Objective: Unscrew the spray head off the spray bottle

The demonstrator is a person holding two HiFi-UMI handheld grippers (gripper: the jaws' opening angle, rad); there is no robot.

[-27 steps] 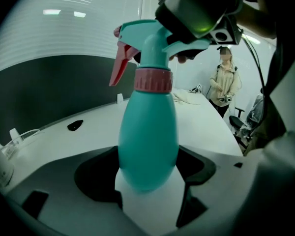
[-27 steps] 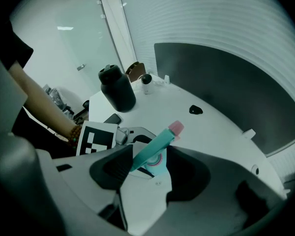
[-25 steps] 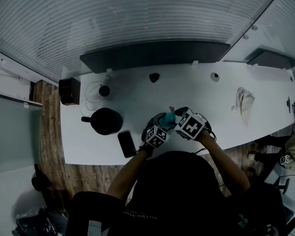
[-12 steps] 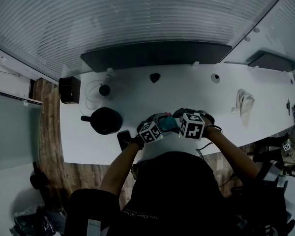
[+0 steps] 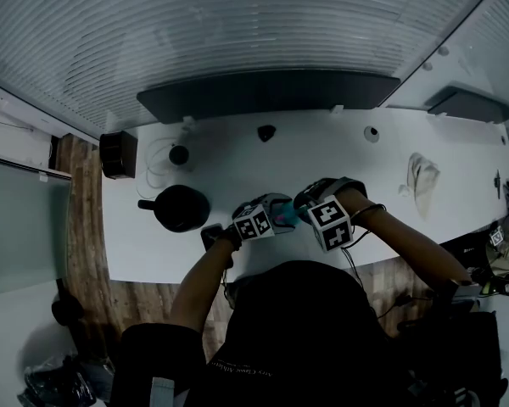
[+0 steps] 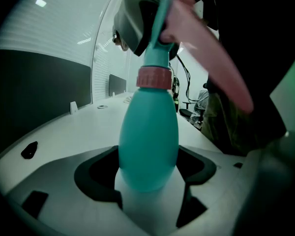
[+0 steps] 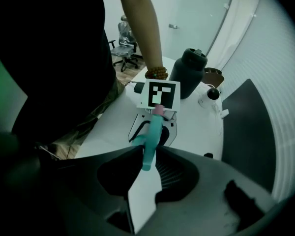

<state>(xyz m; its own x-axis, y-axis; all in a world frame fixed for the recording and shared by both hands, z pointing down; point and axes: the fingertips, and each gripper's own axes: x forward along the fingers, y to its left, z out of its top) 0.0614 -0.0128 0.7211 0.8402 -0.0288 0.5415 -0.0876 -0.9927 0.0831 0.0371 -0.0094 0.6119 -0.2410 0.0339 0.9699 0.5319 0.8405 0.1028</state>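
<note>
A teal spray bottle (image 6: 148,141) with a pink collar (image 6: 155,77) stands upright between my left gripper's (image 6: 148,167) jaws, which are shut on its body. My right gripper (image 7: 148,154) comes down from above onto the teal spray head (image 7: 151,134). Its jaws have just been closing and now press on the head from both sides. In the head view both grippers meet over the table's near edge, the left gripper (image 5: 256,222) to the left and the right gripper (image 5: 324,217) to the right of the bottle (image 5: 285,213). From the left gripper view a hand and the right gripper's grey body (image 6: 135,21) cover the head's top.
On the white table (image 5: 339,164) a black kettle (image 5: 180,208) and a dark phone (image 5: 210,236) lie left of the grippers. A black box (image 5: 119,154) sits at the far left, a crumpled cloth (image 5: 422,179) at the right. A dark partition (image 5: 263,91) runs along the back.
The right gripper has rolled about its own axis, its marker cube swinging toward the table's near edge and the forearm out to the right. The left gripper has shifted slightly left.
</note>
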